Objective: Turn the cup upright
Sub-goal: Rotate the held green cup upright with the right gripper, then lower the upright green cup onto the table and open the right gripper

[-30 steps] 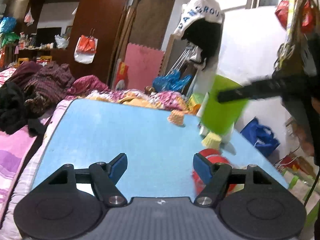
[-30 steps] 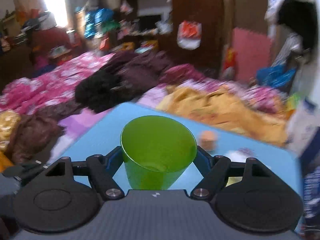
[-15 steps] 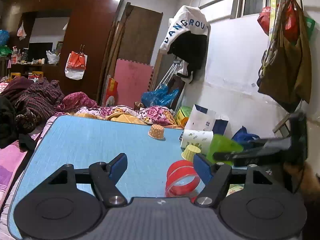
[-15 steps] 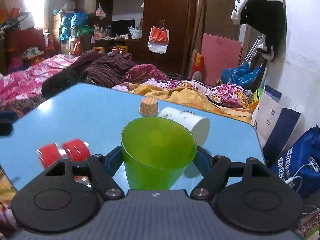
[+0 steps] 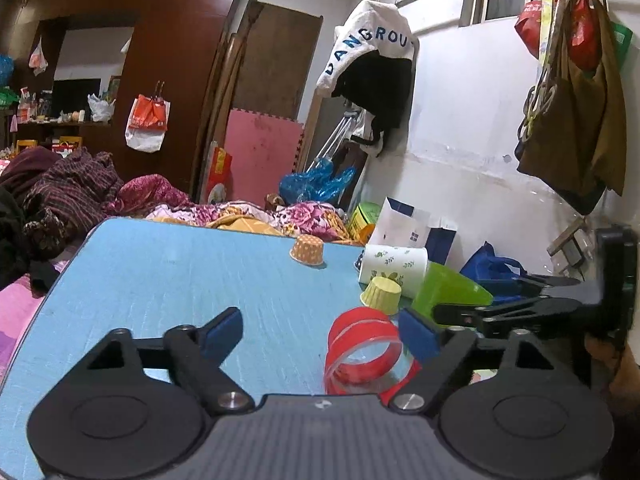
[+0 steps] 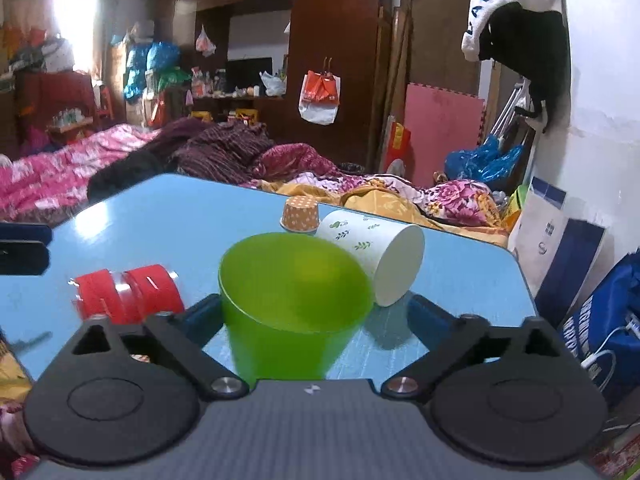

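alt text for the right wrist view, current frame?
The right gripper holds a green cup mouth-up between its fingers, over a blue table. Behind the cup a white leaf-print paper cup lies on its side beside an upside-down orange dotted cupcake liner; red tape rolls sit left.

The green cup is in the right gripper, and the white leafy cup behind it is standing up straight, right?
Not quite. The white leafy cup lies on its side on the blue table, as the right wrist view shows. The green cup is indeed between the right gripper's fingers.
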`<action>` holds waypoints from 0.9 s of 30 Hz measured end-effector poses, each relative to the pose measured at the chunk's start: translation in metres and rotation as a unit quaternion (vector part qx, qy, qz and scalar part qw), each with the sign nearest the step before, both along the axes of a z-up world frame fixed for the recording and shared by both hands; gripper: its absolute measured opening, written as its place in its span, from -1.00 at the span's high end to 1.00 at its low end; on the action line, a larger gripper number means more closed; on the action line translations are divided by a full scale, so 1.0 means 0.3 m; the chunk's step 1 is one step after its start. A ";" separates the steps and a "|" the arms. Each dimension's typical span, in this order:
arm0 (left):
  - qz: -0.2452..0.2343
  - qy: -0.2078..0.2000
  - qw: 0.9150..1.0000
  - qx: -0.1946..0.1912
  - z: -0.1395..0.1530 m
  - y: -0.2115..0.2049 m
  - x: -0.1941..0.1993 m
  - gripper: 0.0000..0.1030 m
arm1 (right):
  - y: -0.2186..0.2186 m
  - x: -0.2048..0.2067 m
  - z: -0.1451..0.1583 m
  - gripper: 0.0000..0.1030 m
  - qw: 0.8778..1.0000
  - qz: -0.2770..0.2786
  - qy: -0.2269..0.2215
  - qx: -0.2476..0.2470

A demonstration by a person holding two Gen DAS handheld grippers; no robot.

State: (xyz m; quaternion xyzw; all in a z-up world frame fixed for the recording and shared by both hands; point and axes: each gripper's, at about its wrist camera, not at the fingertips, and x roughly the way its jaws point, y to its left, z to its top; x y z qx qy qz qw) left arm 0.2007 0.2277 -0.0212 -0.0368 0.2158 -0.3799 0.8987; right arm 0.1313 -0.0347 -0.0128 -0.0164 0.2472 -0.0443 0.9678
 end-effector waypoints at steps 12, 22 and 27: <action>0.001 -0.020 1.000 0.022 0.009 -0.056 0.000 -0.89 | -0.056 -0.047 -0.023 -0.98 0.999 -0.003 0.010 0.049; -0.009 -0.033 0.999 0.034 0.040 -0.069 0.005 -0.89 | -0.155 -0.048 0.018 -0.98 0.989 -0.051 0.039 0.136; -0.042 -0.039 0.998 -0.015 0.052 -0.046 0.028 -0.89 | -0.217 -0.068 -0.018 -0.98 0.940 -0.126 0.124 0.291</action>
